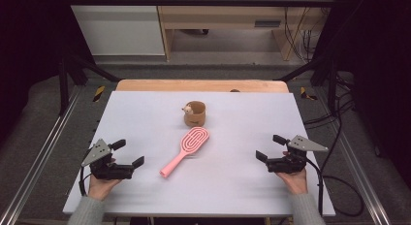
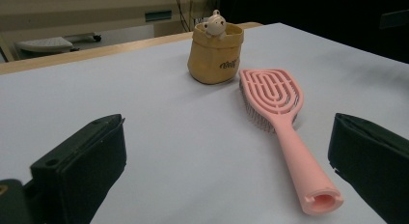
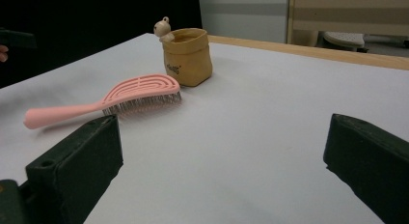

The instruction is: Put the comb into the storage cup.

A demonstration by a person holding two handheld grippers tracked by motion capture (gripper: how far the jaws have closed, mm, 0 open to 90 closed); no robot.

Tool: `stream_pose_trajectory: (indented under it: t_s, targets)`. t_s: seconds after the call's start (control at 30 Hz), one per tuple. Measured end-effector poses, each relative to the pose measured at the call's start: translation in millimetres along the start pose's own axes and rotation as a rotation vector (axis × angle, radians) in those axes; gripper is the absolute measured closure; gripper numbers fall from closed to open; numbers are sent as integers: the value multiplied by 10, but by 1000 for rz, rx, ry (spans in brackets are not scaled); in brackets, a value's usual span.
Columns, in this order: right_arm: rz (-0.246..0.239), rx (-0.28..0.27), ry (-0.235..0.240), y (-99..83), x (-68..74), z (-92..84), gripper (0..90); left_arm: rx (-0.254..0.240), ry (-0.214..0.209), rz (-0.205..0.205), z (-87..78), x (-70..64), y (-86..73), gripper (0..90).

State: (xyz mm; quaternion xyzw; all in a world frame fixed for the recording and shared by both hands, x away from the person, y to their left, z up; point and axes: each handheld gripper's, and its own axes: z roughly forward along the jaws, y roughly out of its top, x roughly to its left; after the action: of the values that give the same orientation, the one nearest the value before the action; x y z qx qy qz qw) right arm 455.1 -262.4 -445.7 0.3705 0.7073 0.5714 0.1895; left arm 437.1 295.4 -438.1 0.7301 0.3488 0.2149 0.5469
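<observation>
High view: left gripper [image 1: 127,153] at 8 o'clock and right gripper [image 1: 271,147] at 4 o'clock, jaws wide, holding nothing; pink hairbrush [image 1: 186,150] central, bristles down, brown pouch [image 1: 195,113] at 12 o'clock of it. Left gripper view: hairbrush [image 2: 282,125] between spread jaws, untouched. Right gripper view: hairbrush [image 3: 111,101] at 10 o'clock, apart from the jaws
</observation>
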Motion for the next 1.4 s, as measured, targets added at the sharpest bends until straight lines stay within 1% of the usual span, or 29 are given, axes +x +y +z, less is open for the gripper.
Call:
stream_pose_trajectory:
  t_s: [0.23, 0.37, 0.5, 0.53, 0.73, 0.97, 1.1, 1.4]
  targets:
    - [-3, -2, -4, 7, -1, -14, 7, 0, 2, -2, -4, -5, 13, 0]
    - [-6, 2, 4, 7, 0, -4, 7, 10, 5, 9, -7, -22, 33, 0]
    - [-6, 2, 3, 5, 1, -2, 7, 5, 8, 11, -15, -50, 67, 0]
    - [-6, 2, 3, 7, 3, -3, 7, 9, 9, 18, -12, -68, 84, 0]
    - [-7, 4, 2, 11, -1, -12, 7, 14, 14, 28, 4, -118, 133, 0]
    - [-11, 10, -2, 10, -1, -8, 7, 21, 24, 34, 15, -172, 205, 0]
    - [-9, 9, 0, 11, 0, -9, 7, 24, 24, 32, 17, -194, 245, 0]
    - [-9, 11, 3, 13, -10, -13, 7, 53, 35, 26, 47, -230, 340, 0]
